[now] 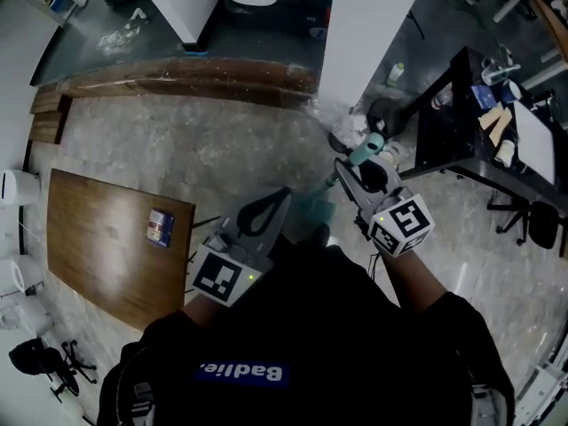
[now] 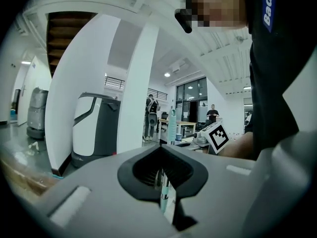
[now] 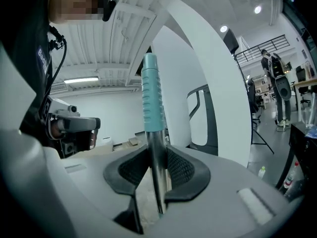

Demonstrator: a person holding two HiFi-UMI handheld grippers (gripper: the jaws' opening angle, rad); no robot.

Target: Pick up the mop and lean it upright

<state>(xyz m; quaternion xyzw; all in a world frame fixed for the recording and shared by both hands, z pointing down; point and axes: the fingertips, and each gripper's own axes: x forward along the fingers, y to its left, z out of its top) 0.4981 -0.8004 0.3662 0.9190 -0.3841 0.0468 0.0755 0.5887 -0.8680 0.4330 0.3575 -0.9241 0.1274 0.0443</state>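
- Right tongs (image 3: 157, 171): the jaws are closed tight on the bare metal shaft of the mop (image 3: 151, 98), just below its ribbed teal grip. The grip stands up out of the pads.
- Left tongs (image 2: 162, 176): the jaws are drawn in to a narrow slit with a lower stretch of the same shaft pinched in it, metal above and teal below. The teal grip end shows well beyond, just beside the right gripper's marker cube (image 2: 216, 137).
- Head view: the mop runs between the two tongs in front of the person's black shirt (image 1: 302, 344). Its grip end is uppermost at the right tongs, and the left tongs sit lower and to the left. The mop's head cannot be made out.
- Wooden tabletop (image 1: 98, 238), to the person's left: a small box (image 1: 161, 227) lies near its edge.
- Stone floor (image 1: 222, 149) beneath, bounded by a long wooden step (image 1: 177, 76).
- Beyond: a white pillar (image 1: 373, 25), a cluttered black desk (image 1: 457, 122) at right, and a grey-and-white floor machine (image 2: 94, 128) beside a pillar.
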